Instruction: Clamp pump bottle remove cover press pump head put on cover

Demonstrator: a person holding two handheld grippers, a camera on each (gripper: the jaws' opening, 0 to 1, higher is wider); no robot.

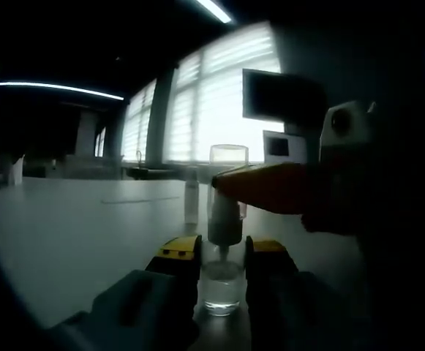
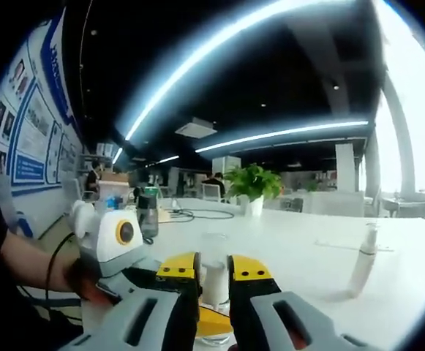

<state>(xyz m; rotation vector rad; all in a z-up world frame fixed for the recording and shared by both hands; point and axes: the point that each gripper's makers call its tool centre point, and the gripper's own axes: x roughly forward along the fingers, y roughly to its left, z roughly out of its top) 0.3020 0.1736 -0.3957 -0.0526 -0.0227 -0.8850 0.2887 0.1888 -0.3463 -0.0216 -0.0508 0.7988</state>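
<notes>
Clear plastic marks the small pump bottle [image 1: 222, 281], which stands upright on the pale grey tabletop [image 1: 73, 227]. In the left gripper view, the left gripper [image 1: 222, 257] has its yellow-tipped jaws set on either side of the bottle's lower body, apparently clenched on it; the hold looks meant to steady the bottle so it cannot tip while its top is worked. Above the jaws rises the white pump head, with the transparent cylindrical cover [image 1: 228, 162] over it. From the right side of that view an orange-yellow jaw of the right gripper [image 1: 271, 188] reaches across to the cover and pump neck.

In the right gripper view, the right gripper [image 2: 213, 276] brackets the clear cover [image 2: 214, 272], jaws close against it, seemingly gripping it so it can be lifted off; firm contact cannot be confirmed. The left gripper's white body [image 2: 117, 241] and a person's hand [image 2: 80, 281] sit low left. A second slim white spray bottle [image 2: 363, 259] stands apart on the table, well to the right, out of the way.
</notes>
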